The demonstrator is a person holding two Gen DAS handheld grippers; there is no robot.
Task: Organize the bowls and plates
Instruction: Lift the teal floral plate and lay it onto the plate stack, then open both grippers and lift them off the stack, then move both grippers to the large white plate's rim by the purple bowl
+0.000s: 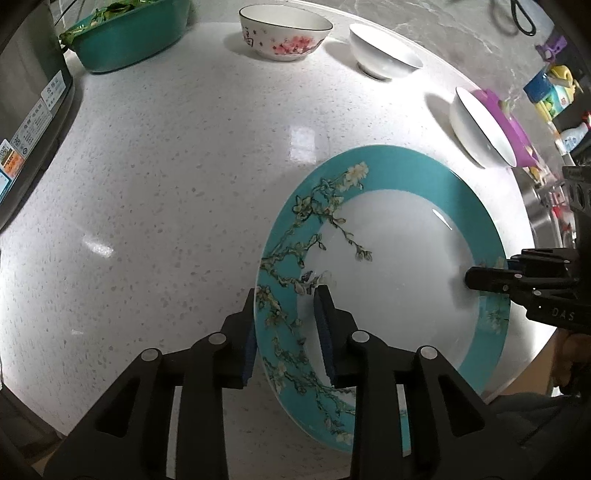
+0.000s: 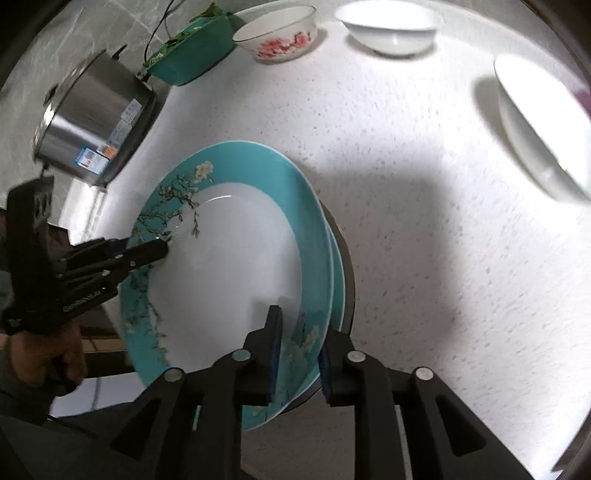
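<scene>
The left gripper (image 1: 286, 325) straddles the near rim of the teal blossom plate (image 1: 391, 280), jaws apart on either side of the rim, pads not visibly pressing. The right gripper (image 2: 299, 350) brackets the opposite rim likewise; its side reads "DAS". The plate sits on the speckled counter (image 1: 166, 192); a second rim shows beneath it. Beyond stand a pink-flowered bowl (image 1: 284, 33), two white bowls, and a steel cooker (image 2: 92, 118) whose labels are unreadable
</scene>
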